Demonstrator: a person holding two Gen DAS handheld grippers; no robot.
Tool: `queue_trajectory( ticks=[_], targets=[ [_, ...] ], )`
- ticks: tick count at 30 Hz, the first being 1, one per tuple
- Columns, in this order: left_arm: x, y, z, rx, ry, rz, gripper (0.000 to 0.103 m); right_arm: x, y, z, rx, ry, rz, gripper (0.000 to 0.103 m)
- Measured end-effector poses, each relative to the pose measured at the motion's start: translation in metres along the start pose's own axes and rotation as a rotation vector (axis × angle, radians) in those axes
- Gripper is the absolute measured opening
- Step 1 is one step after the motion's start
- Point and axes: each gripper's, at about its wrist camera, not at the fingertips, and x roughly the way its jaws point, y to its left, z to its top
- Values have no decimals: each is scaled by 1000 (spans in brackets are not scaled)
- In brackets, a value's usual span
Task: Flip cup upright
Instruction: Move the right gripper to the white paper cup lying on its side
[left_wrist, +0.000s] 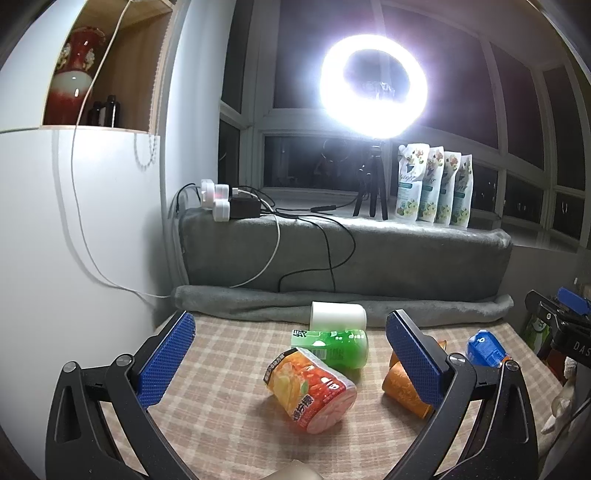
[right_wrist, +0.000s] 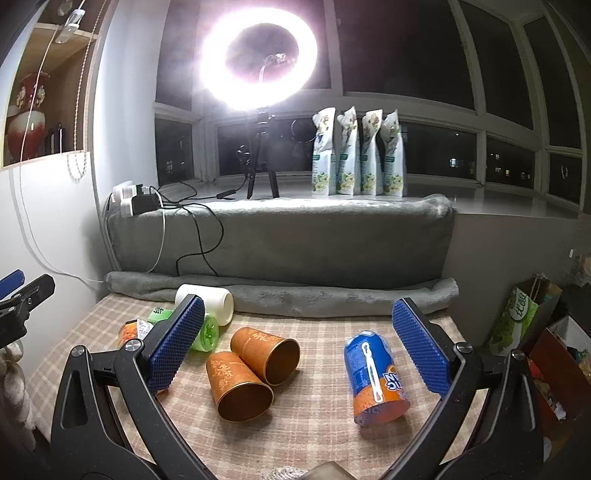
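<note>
Several cups lie on their sides on a plaid tablecloth (left_wrist: 229, 347). In the left wrist view a red-orange printed cup (left_wrist: 310, 391) lies between my fingers, with a green cup (left_wrist: 332, 347) and a white cup (left_wrist: 338, 315) behind it. My left gripper (left_wrist: 291, 350) is open above them. In the right wrist view two orange cups (right_wrist: 240, 384) (right_wrist: 266, 354) lie side by side, mouths toward me, and a blue-orange cup (right_wrist: 373, 376) lies to their right. My right gripper (right_wrist: 299, 343) is open and empty above them.
A rolled grey blanket (right_wrist: 295, 295) and a grey cushion (right_wrist: 280, 240) line the table's far edge. A ring light on a tripod (right_wrist: 258, 55), several refill pouches (right_wrist: 358, 151) and a power strip with cables (left_wrist: 229, 203) sit on the sill. Bags (right_wrist: 517, 321) stand at the right.
</note>
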Motion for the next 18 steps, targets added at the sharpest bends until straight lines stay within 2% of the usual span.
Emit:
queue_trajectory(
  ticks=[7,10,13,18],
  targets=[
    [8,8,-6,-8,32,3,102,28,3,10,-51,69,91,103],
    [10,12,-12,-3,60,-1,102,46,12,16,-133,100,126,103],
    [12,17,-21,11,90,13,102,67,30,20,-266,137,149,103],
    [10,30,-34,21,125,49,102,110,63,26,-452,230,228,103]
  ],
)
